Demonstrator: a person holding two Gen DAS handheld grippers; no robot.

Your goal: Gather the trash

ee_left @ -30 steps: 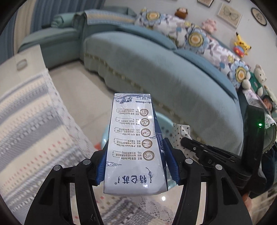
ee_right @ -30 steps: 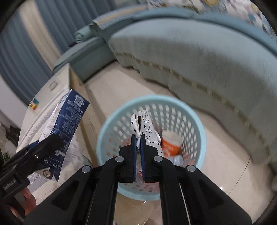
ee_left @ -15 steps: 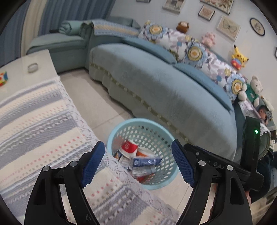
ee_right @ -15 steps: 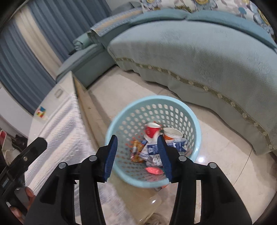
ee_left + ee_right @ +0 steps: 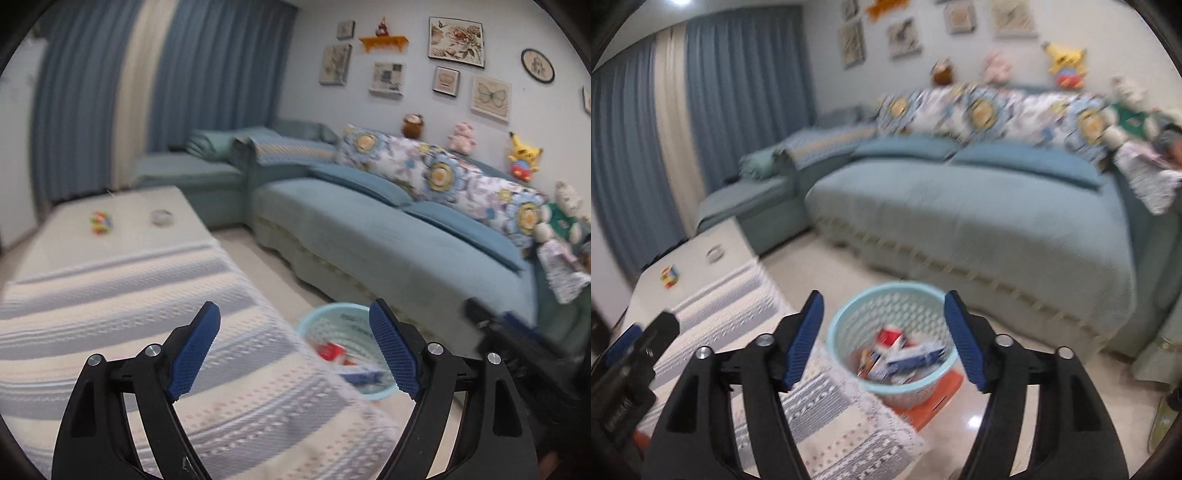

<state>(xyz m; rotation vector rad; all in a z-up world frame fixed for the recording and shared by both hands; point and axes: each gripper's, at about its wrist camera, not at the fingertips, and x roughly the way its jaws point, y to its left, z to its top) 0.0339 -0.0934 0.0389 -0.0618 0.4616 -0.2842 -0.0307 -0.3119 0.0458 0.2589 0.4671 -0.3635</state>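
Trash now lies in the blue basket below and ahead of my right gripper | carton and wrapper have left both grips | left gripper gapes wide, empty, now raised over the striped cloth | right gapes wide, empty

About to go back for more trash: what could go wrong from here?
Both views are motion-blurred, so aiming now is unreliable. The basket stands on the floor close beside the cloth-covered table; a low swing of the open right gripper might clip its rim. The open left gripper could snag the woven cloth.
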